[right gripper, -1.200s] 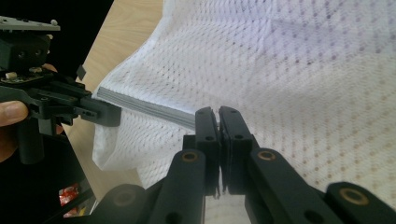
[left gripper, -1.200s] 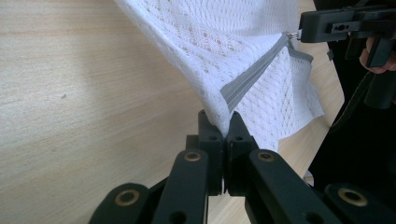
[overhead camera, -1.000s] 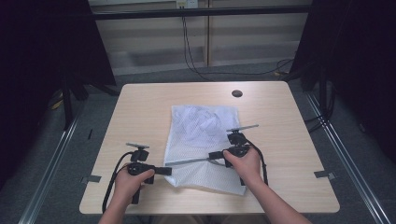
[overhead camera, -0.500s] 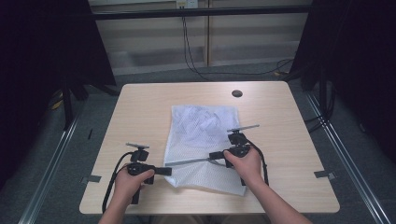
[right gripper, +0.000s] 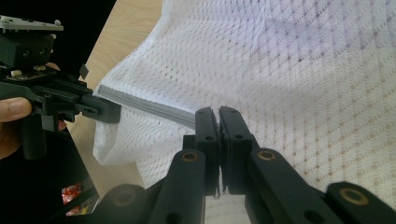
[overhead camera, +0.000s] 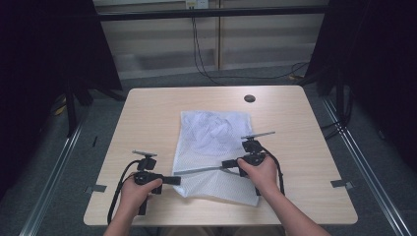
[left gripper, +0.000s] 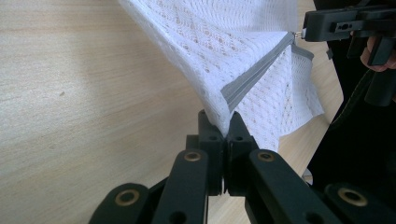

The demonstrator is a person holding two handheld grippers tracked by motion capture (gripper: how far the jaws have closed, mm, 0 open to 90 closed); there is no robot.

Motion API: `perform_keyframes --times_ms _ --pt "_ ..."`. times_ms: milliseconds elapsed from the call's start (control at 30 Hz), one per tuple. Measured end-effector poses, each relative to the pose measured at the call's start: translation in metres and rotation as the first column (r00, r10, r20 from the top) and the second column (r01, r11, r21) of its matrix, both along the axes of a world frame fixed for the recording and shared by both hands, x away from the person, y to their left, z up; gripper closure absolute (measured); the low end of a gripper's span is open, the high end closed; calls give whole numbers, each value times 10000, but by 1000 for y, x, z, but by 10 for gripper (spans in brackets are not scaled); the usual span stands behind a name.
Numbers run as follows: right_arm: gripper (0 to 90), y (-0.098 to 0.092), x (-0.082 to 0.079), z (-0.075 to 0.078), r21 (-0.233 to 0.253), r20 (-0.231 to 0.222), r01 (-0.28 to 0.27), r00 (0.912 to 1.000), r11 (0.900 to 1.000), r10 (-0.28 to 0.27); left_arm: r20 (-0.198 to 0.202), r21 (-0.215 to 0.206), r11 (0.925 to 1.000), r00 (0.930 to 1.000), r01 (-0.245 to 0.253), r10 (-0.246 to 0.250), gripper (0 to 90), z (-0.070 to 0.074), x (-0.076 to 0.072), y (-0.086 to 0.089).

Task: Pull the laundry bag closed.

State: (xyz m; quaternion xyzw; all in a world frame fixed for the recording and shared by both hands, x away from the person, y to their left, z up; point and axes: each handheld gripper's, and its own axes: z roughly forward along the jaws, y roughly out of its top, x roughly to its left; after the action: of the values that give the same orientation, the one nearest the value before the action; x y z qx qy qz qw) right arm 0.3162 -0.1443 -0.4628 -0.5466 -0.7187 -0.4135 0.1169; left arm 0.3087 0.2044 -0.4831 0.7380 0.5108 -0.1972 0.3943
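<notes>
Scene: a white mesh bag (overhead camera: 214, 152) is seen spread on a pale wooden table (overhead camera: 147, 113), at the centre of the high view, its near edge close to the bottom of the tabletop.

Mesh bag: a grey zipper strip (overhead camera: 199, 170) is shown stretched in a taut line across the bag's lower part, from lower left towards the middle right of the high view. A bundle of white cloth (overhead camera: 211, 130) is made out through the netting in the bag's upper half.

Left gripper (overhead camera: 172, 180): held in a hand (overhead camera: 134, 194) at the lower left of the high view, jaws pointed rightwards. In the left gripper view its jaws are seen pressed together on the end of the zipper strip (left gripper: 254, 77), with the mesh (left gripper: 224, 42) lifted off the wood above them.

Right gripper (overhead camera: 225, 164): held in a hand (overhead camera: 263, 174) at the lower centre-right of the high view, jaws pointed leftwards over the bag. In the right gripper view its jaws are seen clamped on the other end of the grey strip (right gripper: 144, 106); the exact part pinched is hidden between them.

Table: a small dark round disc (overhead camera: 249, 98) is set near the far edge, well apart from the bag.

Surroundings: cables (overhead camera: 206, 59) are seen hanging beyond the table at the top centre.
</notes>
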Motion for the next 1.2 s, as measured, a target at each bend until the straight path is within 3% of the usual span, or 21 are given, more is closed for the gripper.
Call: perform_keyframes --times_ms 400,1200 --pt "872 0 -1 1 -73 29 -48 10000 10000 48 3 -17 9999 9999 -126 126 885 0 0 0" --pt "872 -4 -1 1 -44 -84 -105 9999 9999 104 -36 15 10000 10000 71 -71 885 -2 1 2"
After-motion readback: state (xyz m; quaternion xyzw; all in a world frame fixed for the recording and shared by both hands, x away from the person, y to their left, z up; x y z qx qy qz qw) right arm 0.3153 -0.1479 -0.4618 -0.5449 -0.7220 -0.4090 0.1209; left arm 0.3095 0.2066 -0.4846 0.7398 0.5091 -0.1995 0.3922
